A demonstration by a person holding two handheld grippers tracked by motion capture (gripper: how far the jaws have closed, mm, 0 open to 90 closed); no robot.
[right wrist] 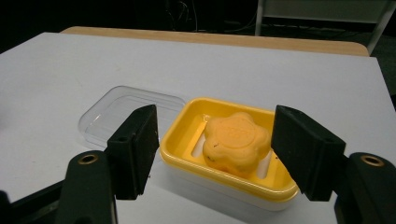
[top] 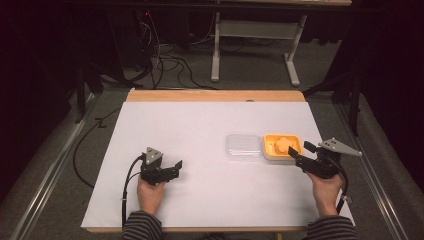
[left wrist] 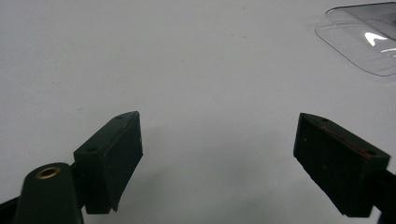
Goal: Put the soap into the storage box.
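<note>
Left gripper point(top: 177, 167) held in left hand point(top: 150, 192) at left-centre of the white desk point(top: 200, 120), low over bare desk surface, pointing right toward the lid

Left gripper view: fingers point(left wrist: 116, 154) spread wide, nothing between them, just desk underneath; no contact with anything

Clear plastic lid point(top: 242, 146) flat on the desk right of centre, well apart from the left gripper, sitting in the top right corner of the left gripper view point(left wrist: 369, 42)

Lid just beside the left edge of the yellow soap dish point(top: 270, 150); touching or a hairline gap, can't tell

Soap dish upright on the desk toward the right edge, yellow slotted tray on a white base point(right wrist: 210, 196)

Orange flower-shaped soap point(top: 283, 144) lying inside the dish, roughly centred, slightly toward its right side in the right gripper view point(right wrist: 236, 140)

Right gripper point(top: 300, 150) held in right hand point(top: 325, 190) at the near right corner of the dish, pointing left and away toward it

Right gripper view: fingers point(right wrist: 135, 144) apart, framing the dish, one in front of the lid-dish seam, the other overlapping the soap's right edge; no visible squeeze on soap or dish, whether that finger touches the soap can't be told; nothing gripped

Striped sleeves at the bottom edge of the high view
</note>
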